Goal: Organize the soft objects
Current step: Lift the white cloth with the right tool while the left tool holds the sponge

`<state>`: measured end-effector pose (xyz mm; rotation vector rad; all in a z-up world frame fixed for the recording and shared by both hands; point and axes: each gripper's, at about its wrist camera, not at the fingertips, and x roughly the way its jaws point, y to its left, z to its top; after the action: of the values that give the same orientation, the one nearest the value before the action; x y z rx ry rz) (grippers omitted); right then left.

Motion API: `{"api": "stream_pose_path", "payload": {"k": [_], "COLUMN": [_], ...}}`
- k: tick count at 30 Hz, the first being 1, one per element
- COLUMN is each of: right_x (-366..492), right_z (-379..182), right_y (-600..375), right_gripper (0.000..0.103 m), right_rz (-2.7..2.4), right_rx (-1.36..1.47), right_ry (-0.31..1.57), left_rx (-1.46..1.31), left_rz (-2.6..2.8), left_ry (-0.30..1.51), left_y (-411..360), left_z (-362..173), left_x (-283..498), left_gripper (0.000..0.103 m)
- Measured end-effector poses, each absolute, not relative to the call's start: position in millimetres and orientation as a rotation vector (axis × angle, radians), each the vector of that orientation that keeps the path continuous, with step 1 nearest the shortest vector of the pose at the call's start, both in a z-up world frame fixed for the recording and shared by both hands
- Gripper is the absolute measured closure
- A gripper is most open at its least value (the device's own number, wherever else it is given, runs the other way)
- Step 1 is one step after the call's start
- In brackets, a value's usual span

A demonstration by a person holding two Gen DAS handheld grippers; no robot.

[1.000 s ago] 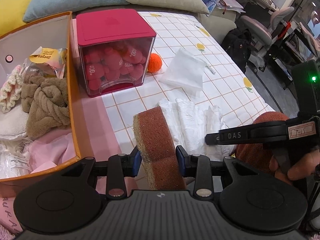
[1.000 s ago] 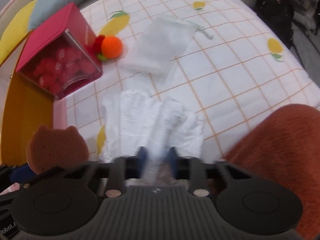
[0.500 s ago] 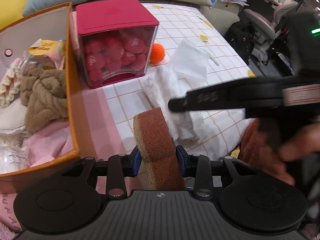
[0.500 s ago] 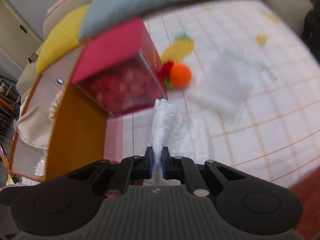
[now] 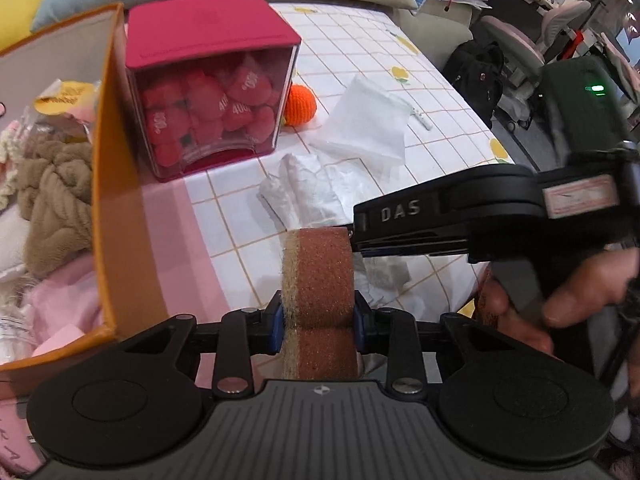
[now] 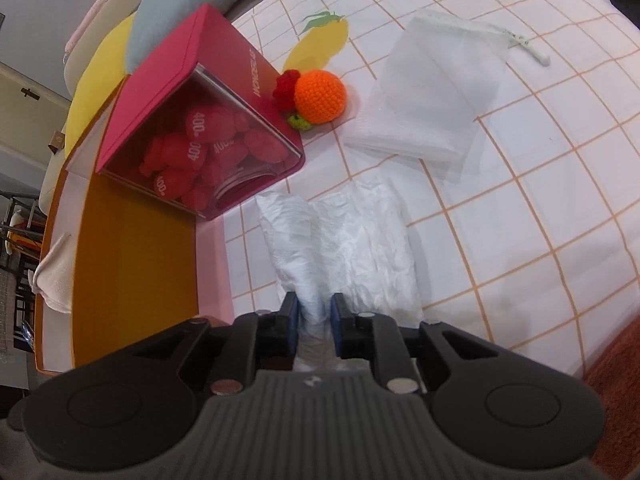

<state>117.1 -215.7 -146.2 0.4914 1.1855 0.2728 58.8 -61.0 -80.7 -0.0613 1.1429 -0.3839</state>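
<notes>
My left gripper [image 5: 318, 326] is shut on a brown sponge [image 5: 318, 276] and holds it upright beside the orange storage box [image 5: 116, 216]. My right gripper [image 6: 314, 316] is shut on a crumpled white plastic sheet [image 6: 352, 240], part of which still lies on the checked cloth. The sheet also shows in the left wrist view [image 5: 308, 188], where the right gripper's body [image 5: 460, 216] reaches in from the right. An orange crochet ball [image 6: 319, 96] and a white mesh bag [image 6: 432, 104] lie farther back.
A red-lidded clear box [image 6: 192, 120] of red plush pieces stands beside the orange box. The orange box holds a brown towel [image 5: 52, 196] and pink and white fabrics. Pillows line the back. A rust-coloured furry fabric [image 6: 624, 392] lies at the front right.
The right gripper has tilted back down toward the cloth with the white sheet in it. The left gripper has shifted a little with the sponge, which now stands straighter.
</notes>
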Motion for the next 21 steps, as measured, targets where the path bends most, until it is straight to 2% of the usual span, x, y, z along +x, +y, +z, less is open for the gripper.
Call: {"api": "stream_pose_path", "payload": {"k": [1,3,5,7,8,14,21], "right_x": [116,109,100,97,100,122,120], "right_z": [-142,-128,-114,-107,-107,-137,-144], "right_y": [-214,-212,-211,-210,-209,-205,-199], "right_gripper": [0.07,0.065,0.052,0.031,0.027,0.027,0.034], "right_rz": [0.274,0.265,0.259,0.217,0.192,0.171,0.182], "right_rx": [0.476,0.417,0.353,0.29,0.26,0.256,0.225], "right_ry": [1.169,1.101,1.021,0.969,0.966,1.063,1.07], "left_rx": [-0.068,-0.064,-0.056,-0.05,-0.049,-0.038,-0.05], "left_rz": [-0.389,-0.39,-0.389,-0.388,-0.388,-0.388,-0.387], "left_ry": [1.149,1.157,1.157,1.156,1.156,1.151,1.156], "left_y": [-61,-62,-64,-65,-66,-68,-65], "left_z": [-82,-84,-86,-85,-85,-86,-86], "left_x": [59,58,57,57,58,57,59], "left_gripper": [0.068,0.068,0.068,0.068,0.068,0.068,0.067]}}
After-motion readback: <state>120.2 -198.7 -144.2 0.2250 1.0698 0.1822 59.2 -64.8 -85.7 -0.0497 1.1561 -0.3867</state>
